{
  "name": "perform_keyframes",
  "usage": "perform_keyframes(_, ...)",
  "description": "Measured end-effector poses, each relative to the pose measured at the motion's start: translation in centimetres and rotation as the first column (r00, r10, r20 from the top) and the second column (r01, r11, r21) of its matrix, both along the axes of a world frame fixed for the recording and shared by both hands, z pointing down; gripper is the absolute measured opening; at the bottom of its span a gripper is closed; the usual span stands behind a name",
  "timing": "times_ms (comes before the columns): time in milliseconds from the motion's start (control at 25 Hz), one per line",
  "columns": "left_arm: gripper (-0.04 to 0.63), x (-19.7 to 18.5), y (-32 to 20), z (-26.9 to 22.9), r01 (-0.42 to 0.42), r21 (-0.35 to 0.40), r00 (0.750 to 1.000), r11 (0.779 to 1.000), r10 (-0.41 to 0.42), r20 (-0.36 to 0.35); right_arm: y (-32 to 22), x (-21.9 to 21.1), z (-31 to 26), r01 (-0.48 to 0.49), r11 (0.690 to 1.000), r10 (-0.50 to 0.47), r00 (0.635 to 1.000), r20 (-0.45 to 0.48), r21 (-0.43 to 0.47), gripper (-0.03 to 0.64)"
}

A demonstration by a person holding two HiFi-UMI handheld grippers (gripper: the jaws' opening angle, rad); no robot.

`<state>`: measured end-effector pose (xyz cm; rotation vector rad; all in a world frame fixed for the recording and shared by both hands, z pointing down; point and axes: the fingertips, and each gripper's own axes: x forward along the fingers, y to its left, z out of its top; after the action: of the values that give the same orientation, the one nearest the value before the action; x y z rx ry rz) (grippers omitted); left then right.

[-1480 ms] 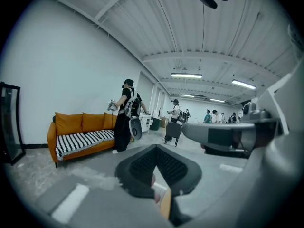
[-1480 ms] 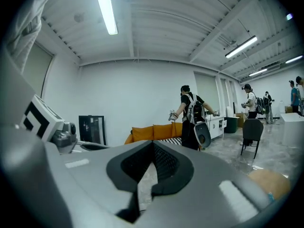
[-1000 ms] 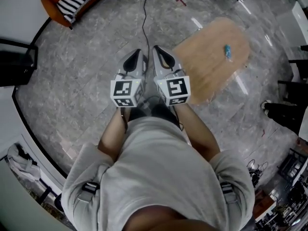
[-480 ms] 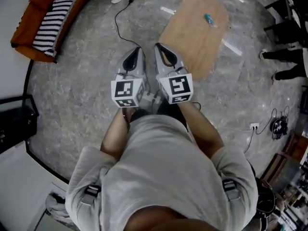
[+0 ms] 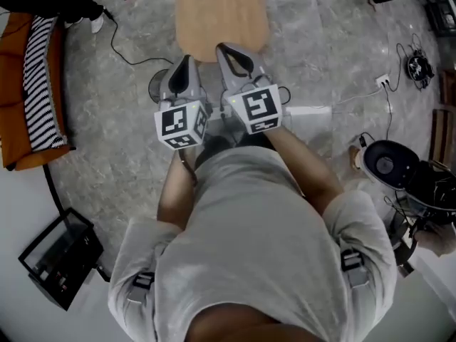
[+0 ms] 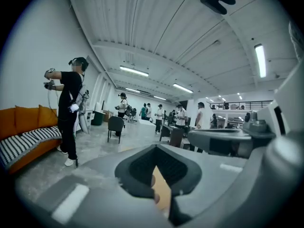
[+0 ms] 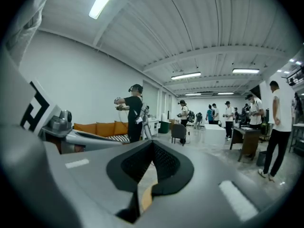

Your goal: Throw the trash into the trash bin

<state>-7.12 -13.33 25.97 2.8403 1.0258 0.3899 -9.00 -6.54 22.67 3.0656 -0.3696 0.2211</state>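
Two grippers: a left gripper (image 5: 185, 61) and a right gripper (image 5: 224, 50). One wooden table (image 5: 221, 13). One sofa (image 5: 11, 84) with one striped cushion (image 5: 41, 84). One black crate (image 5: 60, 258). One white bin (image 5: 385, 164). One power strip (image 5: 382, 82). One chair (image 6: 115, 124). People (image 7: 134, 113) in the hall: seven, I think, though the far ones are too small to count surely.

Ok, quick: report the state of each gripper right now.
The grey two-jaw left gripper: closed, nothing between its jaws.
The grey two-jaw right gripper: closed, nothing between its jaws.
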Motion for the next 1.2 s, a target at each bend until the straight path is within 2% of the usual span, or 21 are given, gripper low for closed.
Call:
perform_keyframes(240, 0.015, -1.0, 12.1, 0.1, -0.074, 0.013, 0.997, 0.997, 0.074, -0.018, 14.7, -2.9, -0.2, -0.139, 0.990, 0.139, 0.990, -0.033, -0.012, 0.008)
perform_keyframes(440, 0.015, -2.3, 25.0, 0.4, -0.097, -0.008, 0.995, 0.995, 0.097, 0.017, 27.3, -5.1, -0.2, -0.174, 0.985, 0.173, 0.984, -0.045, -0.007, 0.008)
perform_keyframes(600, 0.015, -3.5, 31.8, -0.1, -0.123, 0.002, 0.992, 0.992, 0.123, 0.025, 34.1, -5.7, -0.8, -0.183, 0.983, 0.182, 0.982, -0.058, -0.011, 0.008)
perform_keyframes(720, 0.015, -3.9, 35.1, -1.3, -0.127, 0.006, 0.992, 0.992, 0.127, 0.003, 37.4, -6.3, -1.8, -0.191, 0.982, 0.191, 0.979, -0.072, 0.012, 0.008)
perform_keyframes(840, 0.015, -2.7, 37.6, -2.3, -0.112, 0.004, 0.993, 0.994, 0.112, -0.024, 39.4, -5.1, -2.0, -0.174, 0.985, 0.175, 0.982, -0.076, 0.021, 0.008)
perform_keyframes(1000, 0.015, 0.5, 39.8, -2.1, -0.079, -0.008, 0.996, 0.997, 0.079, -0.029, 41.3, -1.9, -1.3, -0.142, 0.989, 0.145, 0.986, -0.077, 0.041, 0.008)
perform_keyframes(1200, 0.015, 6.0, 42.4, 0.0, -0.047, -0.020, 0.999, 0.999, 0.047, -0.008, 43.0, 4.3, 0.9, -0.087, 0.996, 0.087, 0.995, -0.048, 0.018, 0.008)
